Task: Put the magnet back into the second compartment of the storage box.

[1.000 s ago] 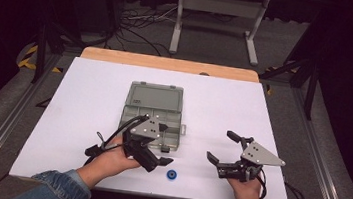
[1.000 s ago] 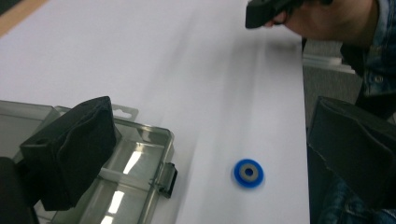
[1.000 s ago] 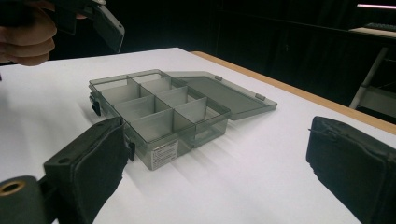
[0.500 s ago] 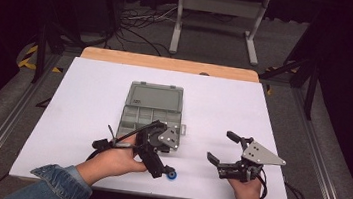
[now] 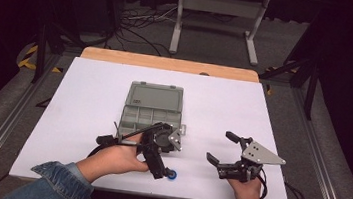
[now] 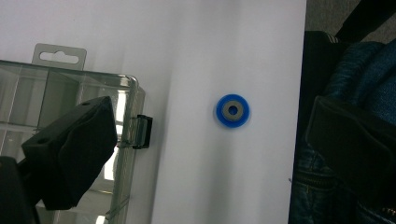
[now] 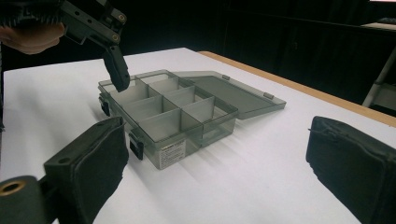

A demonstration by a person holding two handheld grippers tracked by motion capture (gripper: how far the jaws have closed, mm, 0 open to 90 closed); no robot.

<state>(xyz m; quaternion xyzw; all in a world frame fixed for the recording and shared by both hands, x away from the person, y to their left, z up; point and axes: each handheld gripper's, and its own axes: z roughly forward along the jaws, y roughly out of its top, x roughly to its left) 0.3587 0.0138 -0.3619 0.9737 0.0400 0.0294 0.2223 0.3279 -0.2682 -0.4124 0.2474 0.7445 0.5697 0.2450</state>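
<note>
The box sits open mid-table, same spot as before. The left gripper has swung down toward the near edge since a second ago, jaws wide over the blue ring just beside the box's latch. The right gripper hasn't moved, jaws wide, holding nothing.

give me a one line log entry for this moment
left gripper: open over blue ring | right gripper: open, idle | box: lid open
</note>
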